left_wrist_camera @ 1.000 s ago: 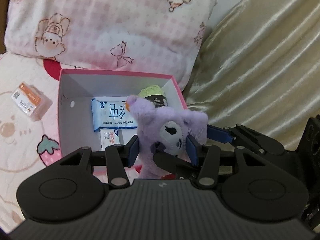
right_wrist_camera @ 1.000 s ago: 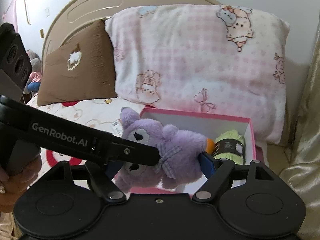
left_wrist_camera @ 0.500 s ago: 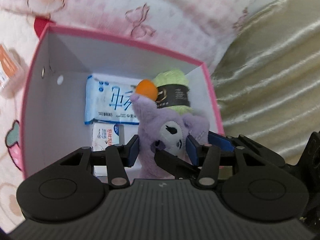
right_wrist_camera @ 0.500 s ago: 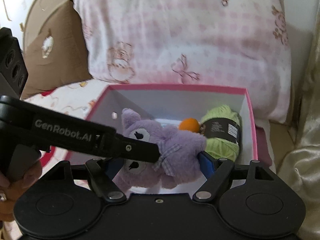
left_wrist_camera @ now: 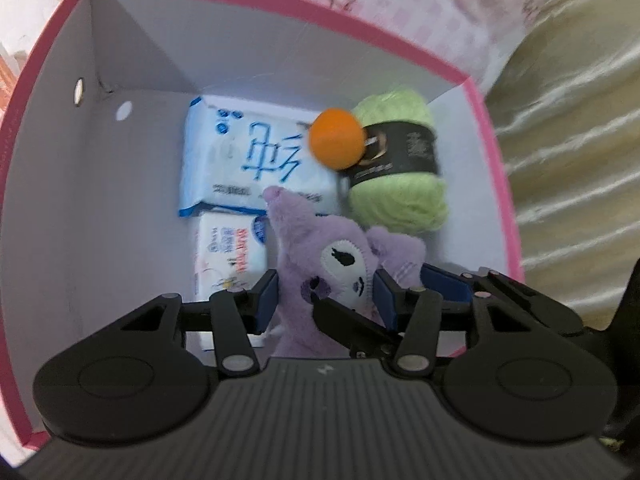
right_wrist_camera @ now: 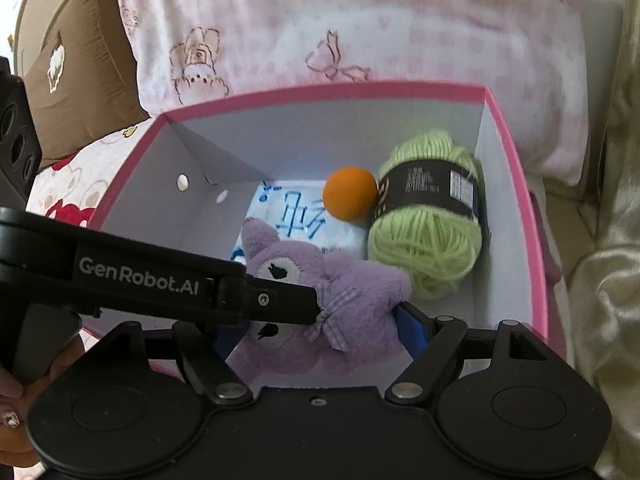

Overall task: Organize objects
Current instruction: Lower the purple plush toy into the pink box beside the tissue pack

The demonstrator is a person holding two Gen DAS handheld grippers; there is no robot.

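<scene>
Both hand-held grippers, left (left_wrist_camera: 326, 294) and right (right_wrist_camera: 316, 328), are clamped on the purple plush toy (left_wrist_camera: 340, 268) over the pink box (left_wrist_camera: 496, 184), probably to steady it; the yarn (left_wrist_camera: 400, 164) lies at 1 o'clock.

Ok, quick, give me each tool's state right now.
Left tool: closed on the purple plush toy, over the pink box.
Right tool: closed on the same purple plush toy.

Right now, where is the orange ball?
In both views the orange ball lies inside the pink box, toward its far end, between the blue tissue pack and the green yarn.
</scene>
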